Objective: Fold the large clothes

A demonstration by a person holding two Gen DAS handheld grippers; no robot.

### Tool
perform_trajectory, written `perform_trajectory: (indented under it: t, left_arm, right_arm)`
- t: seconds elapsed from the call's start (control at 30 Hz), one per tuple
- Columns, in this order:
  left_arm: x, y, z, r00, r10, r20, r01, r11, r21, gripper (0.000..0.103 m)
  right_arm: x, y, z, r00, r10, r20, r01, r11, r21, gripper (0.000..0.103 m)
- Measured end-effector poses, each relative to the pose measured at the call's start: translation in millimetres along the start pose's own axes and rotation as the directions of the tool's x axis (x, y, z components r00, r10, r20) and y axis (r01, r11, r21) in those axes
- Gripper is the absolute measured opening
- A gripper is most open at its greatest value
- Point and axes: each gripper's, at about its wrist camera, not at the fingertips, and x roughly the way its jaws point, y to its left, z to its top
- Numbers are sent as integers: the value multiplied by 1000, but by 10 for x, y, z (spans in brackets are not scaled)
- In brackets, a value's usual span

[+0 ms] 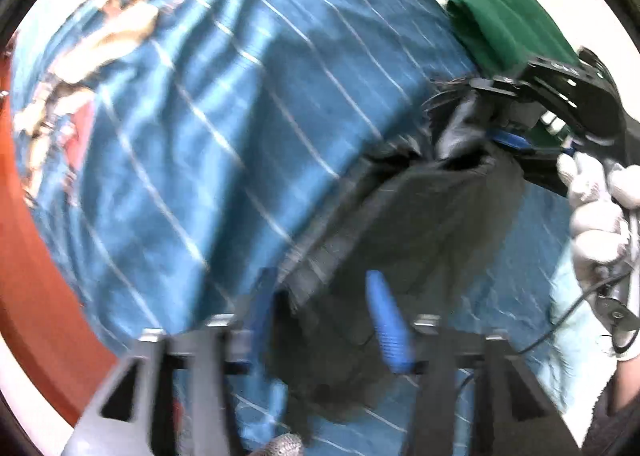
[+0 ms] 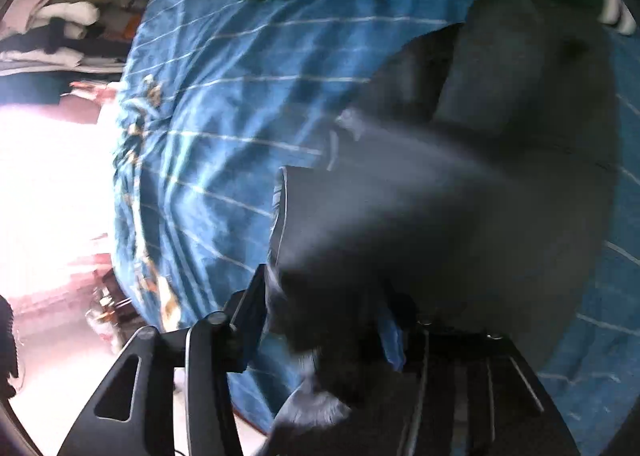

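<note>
Dark garment point(image 1: 420, 216) lifted above the blue striped bedspread point(image 1: 200, 116), stretched between both grippers. Left gripper point(image 1: 324, 320): jaws narrow, closed on one garment edge. Right gripper point(image 1: 516, 136): jaws clamped on the far edge, beside the folded green cloth point(image 1: 504, 24); fingertips mostly buried in fabric. Motion blur heavy; garment type unreadable, lower part cut off. Gloved right hand point(image 1: 596, 212) partly out of frame.

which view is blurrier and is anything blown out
Right wrist view: blurrier, the dark garment smears into streaks with its edges lost, and the left side is blown out to white glare. Left wrist view: milder motion blur, the bedspread stripes and green cloth stay readable, no glare; both views bend with fisheye distortion at the rim.
</note>
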Motion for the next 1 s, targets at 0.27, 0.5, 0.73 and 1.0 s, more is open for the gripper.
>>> perform_trajectory:
  t: [0.27,0.5,0.73,1.0]
  left_arm:
    - [421,20,-82,983,182,25,-183,983,28,76]
    - [937,-35,-116,948,317,12,-317,947,49,88]
    - [1015,-77,-60,943,331,-15,-330,942,67,91]
    - [1055,-346,387,924,382,8,-379,913,148,92]
  right_arm:
    - [-683,-775,-170,969,214,120,-217,976,15,70]
    - [-931,-2259,96,976,38,214,-77,981,180,73]
    - [-403,-2531,511,895,355,271,-400,907,131,59]
    - [-767,-2546,85,835,390,388,-499,834,236,15]
